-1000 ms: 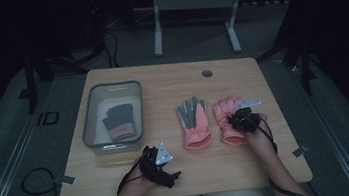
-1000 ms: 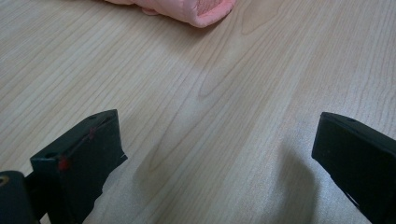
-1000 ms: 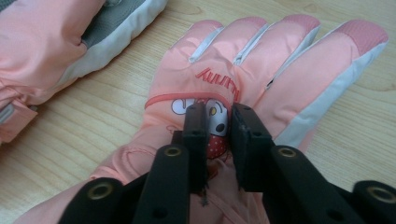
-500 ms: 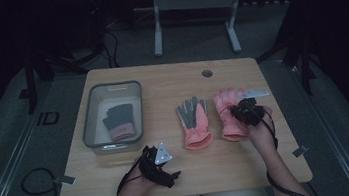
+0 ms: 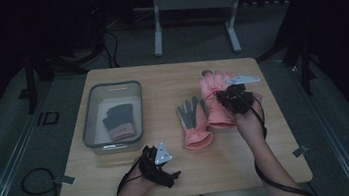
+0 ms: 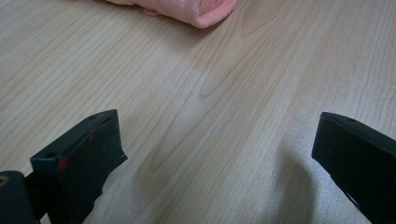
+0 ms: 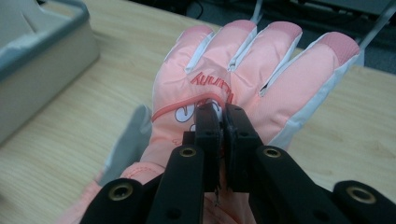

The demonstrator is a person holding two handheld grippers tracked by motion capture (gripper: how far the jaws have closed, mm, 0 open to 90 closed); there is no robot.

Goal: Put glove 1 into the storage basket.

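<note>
Two pink ski gloves lie on the wooden table (image 5: 161, 87). The right glove (image 5: 211, 98) (image 7: 243, 70) shows its pink back, fingers pointing away from me. My right gripper (image 5: 223, 97) (image 7: 223, 112) is shut, pinching the fabric on that glove's back. The left glove (image 5: 193, 123) lies palm up with grey fingers, and its pink cuff (image 6: 187, 9) lies beyond the left jaws. My left gripper (image 5: 163, 170) (image 6: 215, 154) rests open near the table's front edge, jaws wide apart over bare wood.
A grey plastic bin (image 5: 109, 91) (image 7: 42, 56) stands at the left of the table and holds a dark grey glove with a pink cuff (image 5: 117, 122). Cables trail off the front edge. A metal stand (image 5: 191, 5) is on the floor behind the table.
My right gripper has carried the right pink glove away from me, toward the table's far edge. The left gripper has stayed in place.
</note>
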